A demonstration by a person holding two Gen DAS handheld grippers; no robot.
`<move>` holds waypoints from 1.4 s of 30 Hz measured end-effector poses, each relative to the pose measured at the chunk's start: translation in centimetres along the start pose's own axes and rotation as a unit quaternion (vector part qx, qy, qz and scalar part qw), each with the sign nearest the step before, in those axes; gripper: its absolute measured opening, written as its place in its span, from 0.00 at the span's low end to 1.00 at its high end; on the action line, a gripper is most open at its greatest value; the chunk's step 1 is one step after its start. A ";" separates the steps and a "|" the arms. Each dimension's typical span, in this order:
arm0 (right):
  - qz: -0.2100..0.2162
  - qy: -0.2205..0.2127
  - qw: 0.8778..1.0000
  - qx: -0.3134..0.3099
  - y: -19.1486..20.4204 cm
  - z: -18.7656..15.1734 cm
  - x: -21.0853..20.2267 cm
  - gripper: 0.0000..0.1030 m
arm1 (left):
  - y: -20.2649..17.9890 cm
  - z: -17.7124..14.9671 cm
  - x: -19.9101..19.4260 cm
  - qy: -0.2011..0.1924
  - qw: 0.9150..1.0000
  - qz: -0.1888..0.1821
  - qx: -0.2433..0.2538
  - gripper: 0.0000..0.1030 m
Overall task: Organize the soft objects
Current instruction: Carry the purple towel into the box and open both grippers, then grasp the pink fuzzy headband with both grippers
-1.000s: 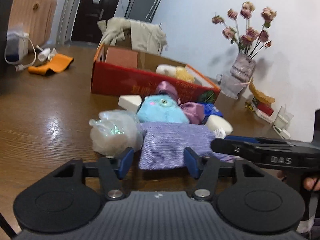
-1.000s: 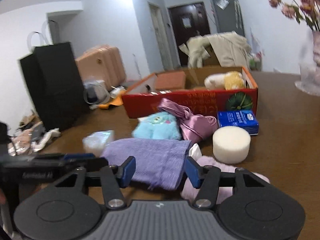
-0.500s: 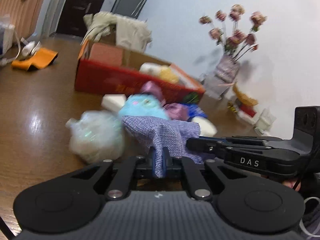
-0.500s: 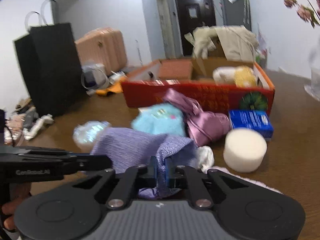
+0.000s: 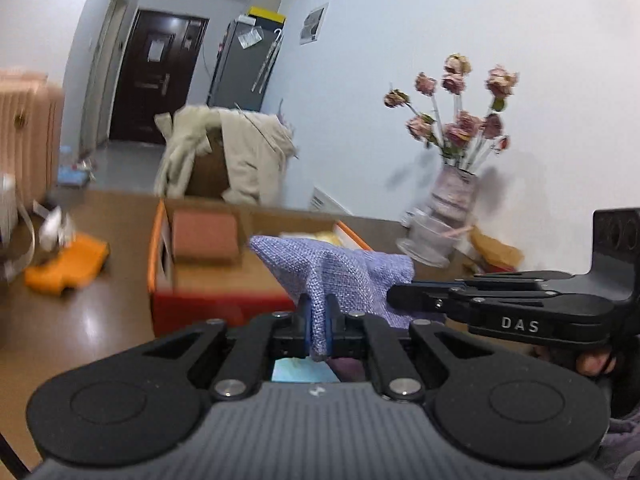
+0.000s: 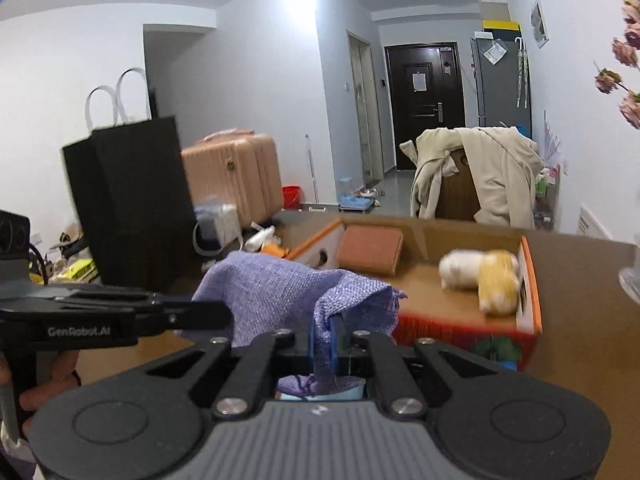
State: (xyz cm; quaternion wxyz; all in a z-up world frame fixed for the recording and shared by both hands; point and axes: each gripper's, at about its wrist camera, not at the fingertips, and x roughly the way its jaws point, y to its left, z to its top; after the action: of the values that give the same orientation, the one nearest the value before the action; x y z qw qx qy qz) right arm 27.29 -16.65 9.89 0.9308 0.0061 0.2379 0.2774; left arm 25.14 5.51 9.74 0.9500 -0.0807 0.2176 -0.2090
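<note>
**Purple cloth held up by both claws, box waiting behind**

The left claw [image 5: 316,320] is clamped on one edge of the purple cloth [image 5: 340,268], and the right claw [image 6: 334,344] is pinched tight on another edge, so the cloth hangs stretched between them, clear of the brown surface [image 5: 80,320]. It sits in front of the red box [image 6: 460,320], not yet over or in it.

Judging by what lies in the box, the job is only partly done: a white and yellow soft toy [image 6: 480,276] and a brown pad [image 6: 370,248] are already inside, while the cloth is still outside. A glimpse of something blue and something purple shows below the claws, so more soft things likely wait on the surface.

The right view shows the box interior, a black bag [image 6: 132,200] and a pink suitcase [image 6: 236,176]. The left view instead shows the vase of flowers [image 5: 448,208] and an orange item [image 5: 64,268] on the surface.
</note>
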 end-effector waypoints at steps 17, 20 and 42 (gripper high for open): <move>-0.003 0.165 0.985 0.052 -4.4 3.4 20.9 0.18 | 8.6 2.4 13.0 0.114 0.988 0.098 0.020 0.52; -0.005 0.154 0.988 0.024 -2.8 4.2 19.4 0.24 | 8.4 2.8 10.9 0.098 0.990 0.094 0.038 0.59; -0.083 -0.044 0.994 -0.063 0.0 -0.5 -12.4 0.64 | -5.0 -1.7 -9.6 -0.058 0.993 0.075 0.075 0.87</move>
State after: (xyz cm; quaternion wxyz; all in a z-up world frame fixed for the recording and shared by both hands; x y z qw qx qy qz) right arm 17.97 -23.17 14.86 0.9587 -0.0605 0.1786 0.2129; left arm 14.75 5.00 13.12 0.9773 -0.0047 0.1515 -0.1478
